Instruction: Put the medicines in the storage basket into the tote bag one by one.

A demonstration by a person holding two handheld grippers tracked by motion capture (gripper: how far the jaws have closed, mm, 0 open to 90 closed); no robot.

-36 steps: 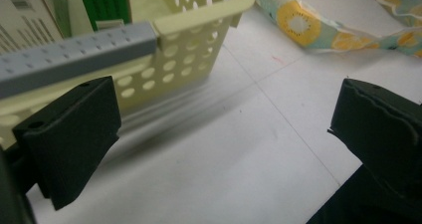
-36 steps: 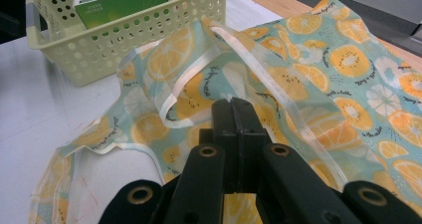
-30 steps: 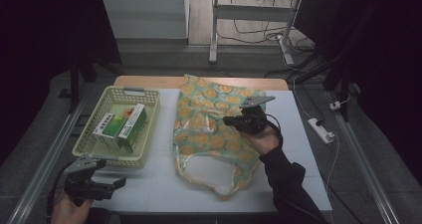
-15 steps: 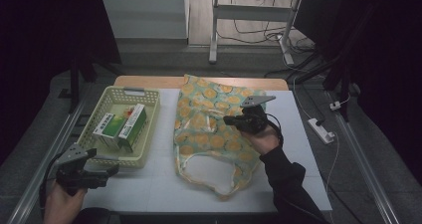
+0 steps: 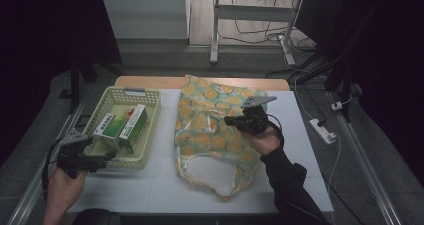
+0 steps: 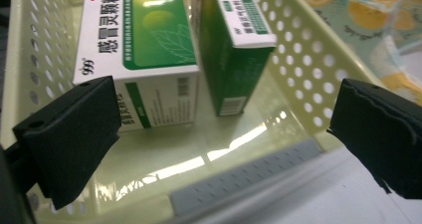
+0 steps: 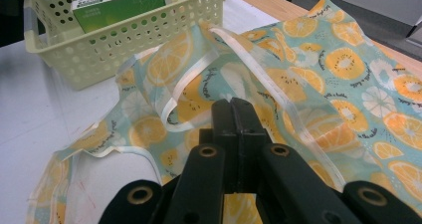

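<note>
So the left gripper (image 5: 102,157) hovers at the near end of the pale yellow perforated plastic basket (image 5: 150,116), jaws spread wide with nothing between them. Two green and white cardboard medicine boxes (image 6: 142,50) sit inside the basket, one flat, one on its edge beside it. The right gripper (image 5: 231,120) rests on the orange-slice patterned fabric tote bag (image 5: 212,135), jaws pressed together; can't tell if fabric is pinched in them.
</note>
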